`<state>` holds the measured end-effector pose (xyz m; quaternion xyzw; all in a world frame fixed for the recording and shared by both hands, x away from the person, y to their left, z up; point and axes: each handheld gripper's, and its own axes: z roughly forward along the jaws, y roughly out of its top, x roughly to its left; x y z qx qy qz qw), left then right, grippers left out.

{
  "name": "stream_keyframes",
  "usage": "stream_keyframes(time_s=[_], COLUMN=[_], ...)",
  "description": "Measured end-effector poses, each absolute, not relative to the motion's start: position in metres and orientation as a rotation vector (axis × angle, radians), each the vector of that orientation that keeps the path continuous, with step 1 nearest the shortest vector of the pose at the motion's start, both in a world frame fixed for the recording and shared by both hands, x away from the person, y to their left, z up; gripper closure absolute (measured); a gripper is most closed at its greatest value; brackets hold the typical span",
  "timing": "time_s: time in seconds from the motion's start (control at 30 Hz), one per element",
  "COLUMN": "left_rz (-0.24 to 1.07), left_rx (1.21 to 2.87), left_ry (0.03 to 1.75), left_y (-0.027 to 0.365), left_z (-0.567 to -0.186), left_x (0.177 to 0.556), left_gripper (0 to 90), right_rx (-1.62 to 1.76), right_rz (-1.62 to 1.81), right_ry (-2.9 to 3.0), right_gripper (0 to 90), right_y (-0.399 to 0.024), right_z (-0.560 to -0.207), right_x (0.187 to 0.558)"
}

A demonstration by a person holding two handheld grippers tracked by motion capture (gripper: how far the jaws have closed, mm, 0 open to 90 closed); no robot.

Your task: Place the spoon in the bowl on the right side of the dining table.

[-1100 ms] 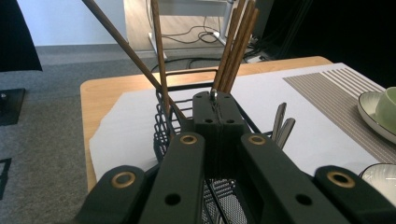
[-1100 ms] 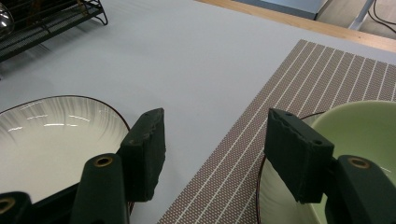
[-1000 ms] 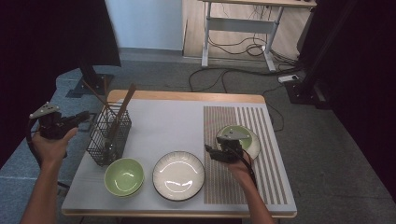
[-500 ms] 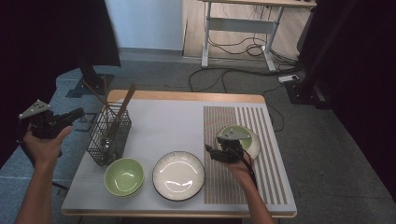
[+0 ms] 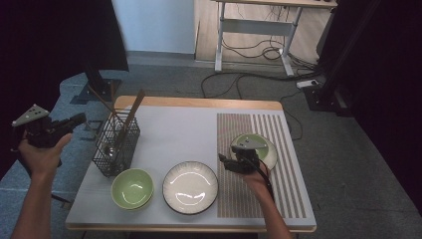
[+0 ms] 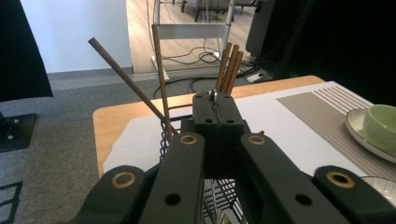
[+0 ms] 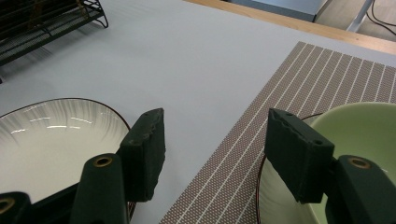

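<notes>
Clenched left tool [image 5: 75, 121], high beside counter [image 5: 184, 129], near black wire utensil basket [image 5: 117, 149]; grasped thing not clear. Released right tool [image 7: 215, 140], low between white ribbed plate [image 7: 46, 140] and light green ceramic bowl [image 7: 359, 126], probably ready for next grasp.

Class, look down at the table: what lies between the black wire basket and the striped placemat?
In the high view, between the black wire basket and the striped placemat lies bare grey table cover.
</notes>
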<state>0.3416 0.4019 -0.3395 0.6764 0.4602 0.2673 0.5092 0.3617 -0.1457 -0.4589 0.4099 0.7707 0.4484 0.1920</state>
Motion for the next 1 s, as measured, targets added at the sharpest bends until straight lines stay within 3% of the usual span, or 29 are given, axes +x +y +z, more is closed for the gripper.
stream_keyframes(time_s=[1.0], left_rz=[0.593], left_rx=[1.594], left_ry=[1.041], left_y=[0.402], left_z=[-0.322], left_x=[0.331], left_gripper=[89.8], right_rx=[1.144], right_rz=[1.255], right_ry=[2.169], right_gripper=[38.3], right_y=[-0.145], right_z=[-0.46], right_x=[0.361])
